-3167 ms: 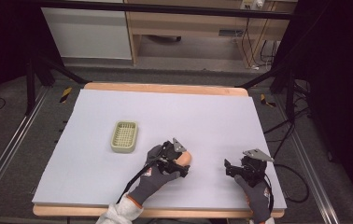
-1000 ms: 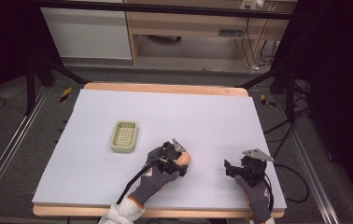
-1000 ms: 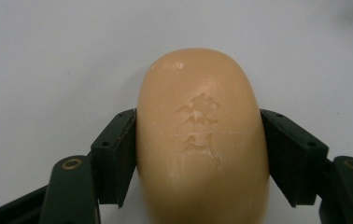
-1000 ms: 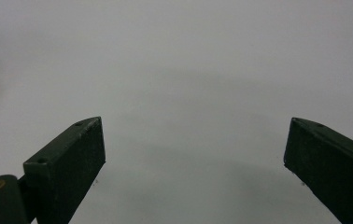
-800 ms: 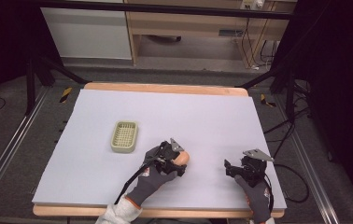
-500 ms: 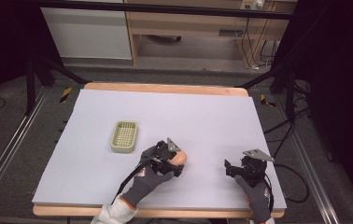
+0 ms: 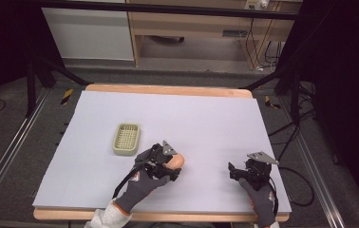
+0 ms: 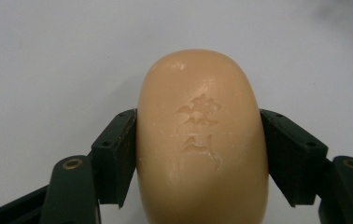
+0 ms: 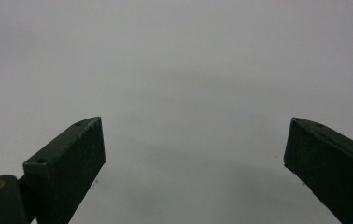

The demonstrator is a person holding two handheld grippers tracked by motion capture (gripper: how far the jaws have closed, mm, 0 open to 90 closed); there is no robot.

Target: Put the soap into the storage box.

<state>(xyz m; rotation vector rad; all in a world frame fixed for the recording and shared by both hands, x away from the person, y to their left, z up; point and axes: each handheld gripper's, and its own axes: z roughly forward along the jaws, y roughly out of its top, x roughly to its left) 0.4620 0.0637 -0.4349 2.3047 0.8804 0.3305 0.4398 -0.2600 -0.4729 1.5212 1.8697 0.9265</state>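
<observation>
Soap bar (image 8: 202, 140) is in my left gripper (image 8: 200, 156): both jaws pressed flat against its long sides, stamped face up toward the camera, rounded end sticking out past the jaw tips. From the high view the soap (image 7: 175, 160) sits at about 6 o'clock on the table (image 7: 215, 123), near the front edge and a bit left of centre. I can't tell from these shots whether it's resting on the surface or lifted just clear of it.

Soap dish (image 7: 126, 139) is just beside the left gripper (image 7: 161, 159), at roughly 10 o'clock from the soap. It's a pale green slotted tray with nothing in it, lying flat, apart from the gripper.

My read on progress: the grab is done and looks square and centred, with no tilt visible. What's left is the carry over to the dish, lining the bar up with the tray's long axis, setting it in and letting go. So roughly the first half is finished and placement hasn't started.

Right gripper (image 7: 253, 170) is parked at about 5 o'clock on the table, well apart from the soap. In its own view the right gripper (image 9: 195, 154) has jaws spread wide over bare surface, holding nothing. I judge it idle for this step.
</observation>
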